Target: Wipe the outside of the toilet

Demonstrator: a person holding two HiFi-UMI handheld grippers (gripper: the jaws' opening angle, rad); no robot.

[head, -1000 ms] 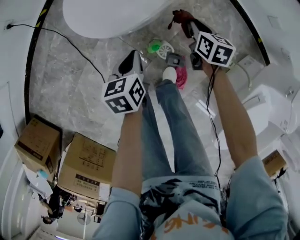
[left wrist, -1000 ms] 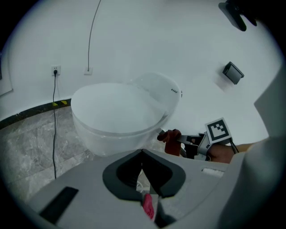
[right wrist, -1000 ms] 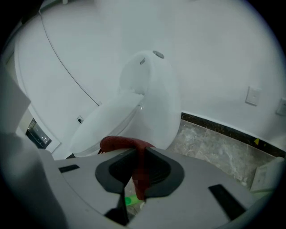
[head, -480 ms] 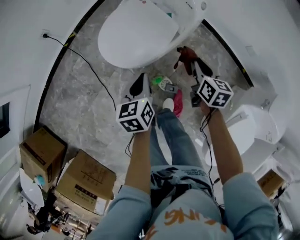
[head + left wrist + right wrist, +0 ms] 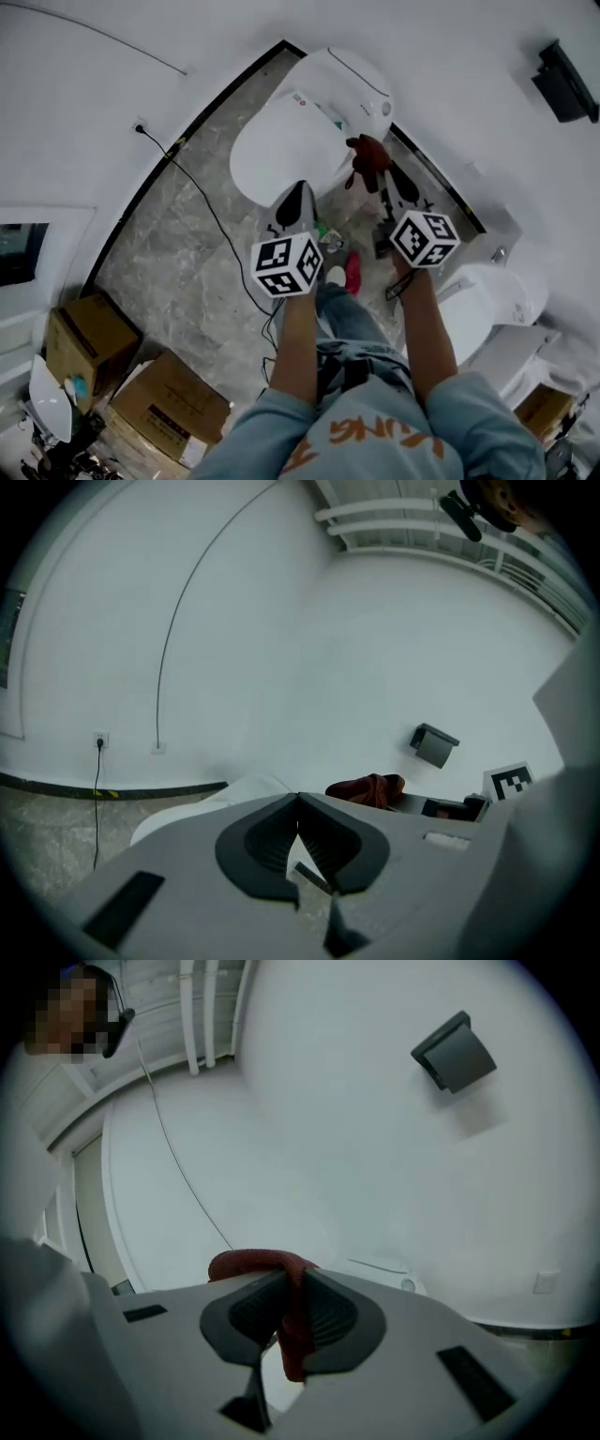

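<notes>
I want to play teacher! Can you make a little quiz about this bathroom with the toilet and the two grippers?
1. True or false: the left gripper is shut on the dark red cloth.
2. The white ceramic toilet has its lid: A up, B down, C missing.
3. Fill in: the thin black cable on the grey marble floor plugs into a wall ___.
Key: 1 false, the right gripper holds it; 2 B; 3 socket.
</notes>
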